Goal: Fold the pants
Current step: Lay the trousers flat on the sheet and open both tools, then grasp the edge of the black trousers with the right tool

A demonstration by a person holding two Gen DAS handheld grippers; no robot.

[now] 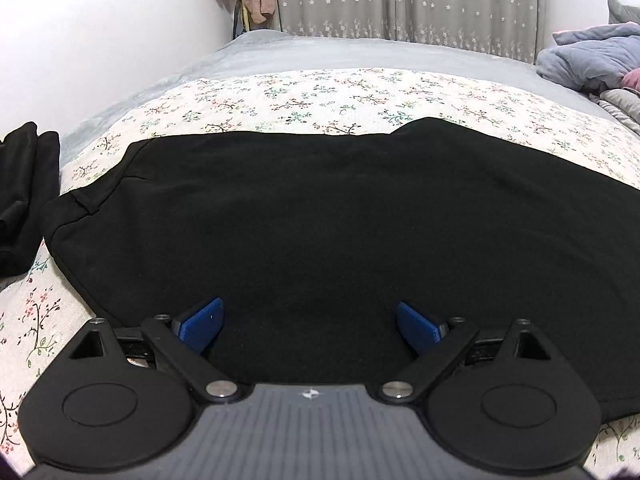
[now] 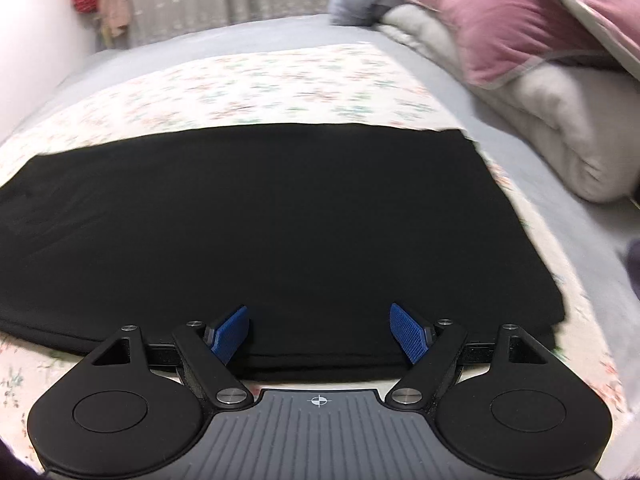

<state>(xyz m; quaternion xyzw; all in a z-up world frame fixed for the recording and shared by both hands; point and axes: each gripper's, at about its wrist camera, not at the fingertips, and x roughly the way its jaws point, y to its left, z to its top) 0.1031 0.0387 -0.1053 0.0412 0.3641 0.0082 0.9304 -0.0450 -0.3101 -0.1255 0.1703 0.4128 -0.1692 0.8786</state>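
Both grippers, left (image 1: 310,326) and right (image 2: 319,330), are hanging with fingers spread, pinching nothing, over the near edge of the pants (image 1: 320,220) lying flat on the bedsheet (image 1: 280,96); next, probably pinching that edge.

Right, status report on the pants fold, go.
Left gripper open, right gripper open, both empty, low at near edge. Black pants flat on floral sheet. Nothing on top; folded black garment off to the left.

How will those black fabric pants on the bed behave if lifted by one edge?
The black fabric pants lie flat, following the floral bedspread, so they will probably drape limply. Their matte knit looks unlikely to slip. Already doubled, the layers may slide apart.
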